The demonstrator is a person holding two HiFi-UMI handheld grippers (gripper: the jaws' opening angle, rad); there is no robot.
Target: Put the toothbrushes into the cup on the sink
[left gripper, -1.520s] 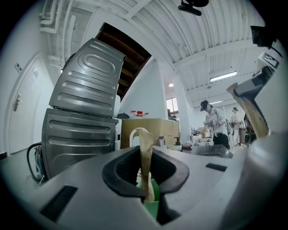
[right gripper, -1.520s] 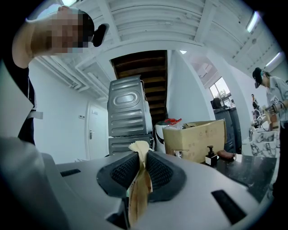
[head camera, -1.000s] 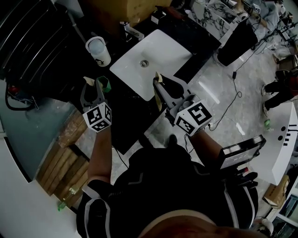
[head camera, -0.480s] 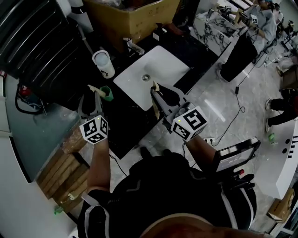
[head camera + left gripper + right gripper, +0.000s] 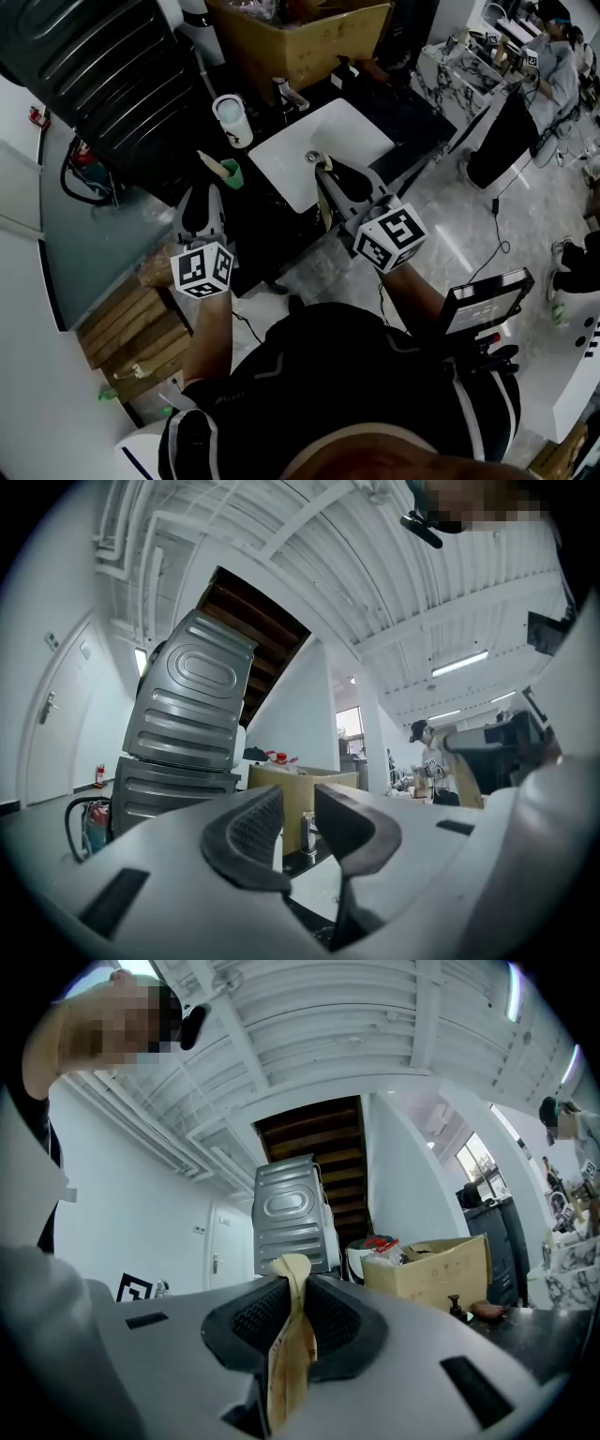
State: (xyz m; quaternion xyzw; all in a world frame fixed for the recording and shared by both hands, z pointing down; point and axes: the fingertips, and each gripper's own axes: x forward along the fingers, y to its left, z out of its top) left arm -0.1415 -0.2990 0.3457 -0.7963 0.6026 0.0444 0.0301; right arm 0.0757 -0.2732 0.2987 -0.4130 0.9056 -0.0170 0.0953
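A white cup (image 5: 232, 120) stands on the dark counter left of the white sink (image 5: 361, 131). My right gripper (image 5: 322, 169) (image 5: 295, 1302) hangs over the sink's front edge, shut on a beige paper-wrapped toothbrush (image 5: 324, 204) (image 5: 291, 1354) that sticks out above and below the pads. My left gripper (image 5: 202, 190) (image 5: 298, 808) hovers over the counter below the cup. Its jaws are closing with nothing between them. A green item with a beige tip (image 5: 228, 172) lies just past the left gripper's fingertips.
A faucet (image 5: 291, 94) stands behind the sink, with a cardboard box (image 5: 300, 37) beyond it. A tall ribbed grey machine (image 5: 103, 66) fills the back left. Wooden planks (image 5: 131, 328) lie on the floor at the left, and a cable (image 5: 483, 253) runs at the right.
The view has shifted, so cup and sink sit more to the right. The left gripper has drawn back from the green item, which now lies clear of its fingertips. The right gripper keeps its toothbrush.
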